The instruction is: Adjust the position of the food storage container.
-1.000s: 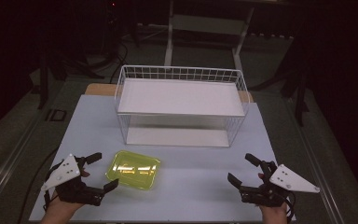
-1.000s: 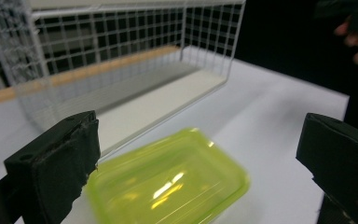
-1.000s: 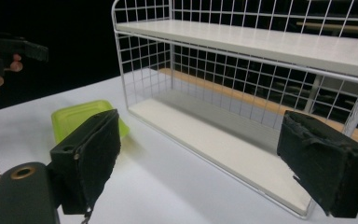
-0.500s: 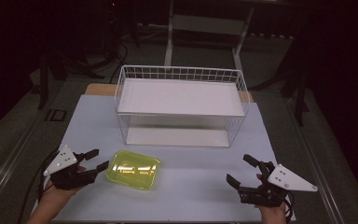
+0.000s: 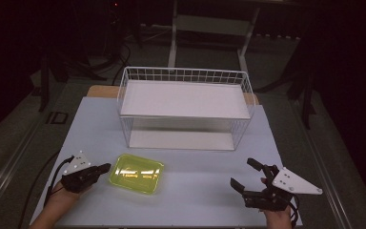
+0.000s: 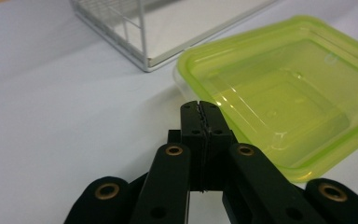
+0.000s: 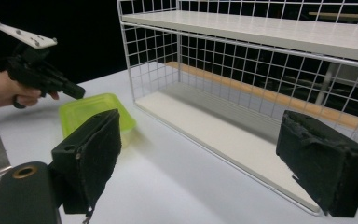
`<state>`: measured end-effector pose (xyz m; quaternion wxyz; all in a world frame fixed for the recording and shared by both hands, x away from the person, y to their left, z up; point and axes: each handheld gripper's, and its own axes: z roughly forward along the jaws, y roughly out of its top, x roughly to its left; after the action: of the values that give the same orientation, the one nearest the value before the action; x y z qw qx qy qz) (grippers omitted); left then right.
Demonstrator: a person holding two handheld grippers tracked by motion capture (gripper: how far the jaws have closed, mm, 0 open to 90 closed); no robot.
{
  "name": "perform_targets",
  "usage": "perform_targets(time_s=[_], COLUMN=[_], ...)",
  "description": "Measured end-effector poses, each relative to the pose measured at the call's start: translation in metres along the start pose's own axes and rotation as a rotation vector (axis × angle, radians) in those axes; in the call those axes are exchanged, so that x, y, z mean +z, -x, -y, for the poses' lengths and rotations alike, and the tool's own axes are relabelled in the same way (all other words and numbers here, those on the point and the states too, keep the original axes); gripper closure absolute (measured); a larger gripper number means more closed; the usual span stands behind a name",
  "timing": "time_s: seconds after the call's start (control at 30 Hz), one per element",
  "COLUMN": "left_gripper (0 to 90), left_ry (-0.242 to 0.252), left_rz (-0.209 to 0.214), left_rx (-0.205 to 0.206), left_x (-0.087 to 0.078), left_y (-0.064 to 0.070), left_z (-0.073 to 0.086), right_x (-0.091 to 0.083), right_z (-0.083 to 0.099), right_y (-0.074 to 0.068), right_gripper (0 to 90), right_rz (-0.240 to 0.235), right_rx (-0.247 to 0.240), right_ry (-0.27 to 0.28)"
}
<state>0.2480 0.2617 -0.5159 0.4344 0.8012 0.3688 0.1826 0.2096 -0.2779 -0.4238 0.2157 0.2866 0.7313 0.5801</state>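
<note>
Both tongs are black, with brass-ringed pivot holes and rough dark pads; left tongs (image 5: 104,167) and right tongs (image 5: 246,173) each carry a white three-cornered plate dotted with screws.

Dim room, dark surroundings; lit table (image 5: 195,191); container (image 6: 279,93) glare.

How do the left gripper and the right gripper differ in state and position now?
The left gripper has its jaws shut; the right gripper has its jaws wide open. The left gripper points at the edge of the yellow-green container; the right gripper hangs over bare table, apart from it. Both are black, hand-held and grasp nothing.
</note>
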Motion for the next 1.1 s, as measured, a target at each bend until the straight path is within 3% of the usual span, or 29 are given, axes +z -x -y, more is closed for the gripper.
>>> perform_targets(time_s=[0.1,0.27,0.57,0.77,1.1], left_gripper=[89.9,89.9,89.8,89.8,89.8], left_ry=[0.008,-0.003,0.0,-0.001,0.005], left_rz=[0.022,0.045,0.102,0.163,0.199], left_rx=[0.002,0.039,0.038,0.064,0.067], left_x=[0.001,0.003,0.014,0.022,0.033], left_y=[0.001,0.009,0.023,0.035,0.046], left_z=[-0.001,-0.001,-0.008,-0.013,-0.021], right_x=[0.0,-0.001,0.001,0.002,0.004], right_z=[0.0,0.0,0.001,0.002,0.004], right_y=[0.0,0.0,0.001,0.001,0.0], right_gripper=[13.8,13.8,13.8,13.8,13.8], right_rz=[0.001,0.0,-0.004,-0.014,-0.038], right_rx=[-0.006,-0.007,-0.006,-0.009,-0.008], right_ry=[0.002,0.003,-0.001,-0.01,-0.019])
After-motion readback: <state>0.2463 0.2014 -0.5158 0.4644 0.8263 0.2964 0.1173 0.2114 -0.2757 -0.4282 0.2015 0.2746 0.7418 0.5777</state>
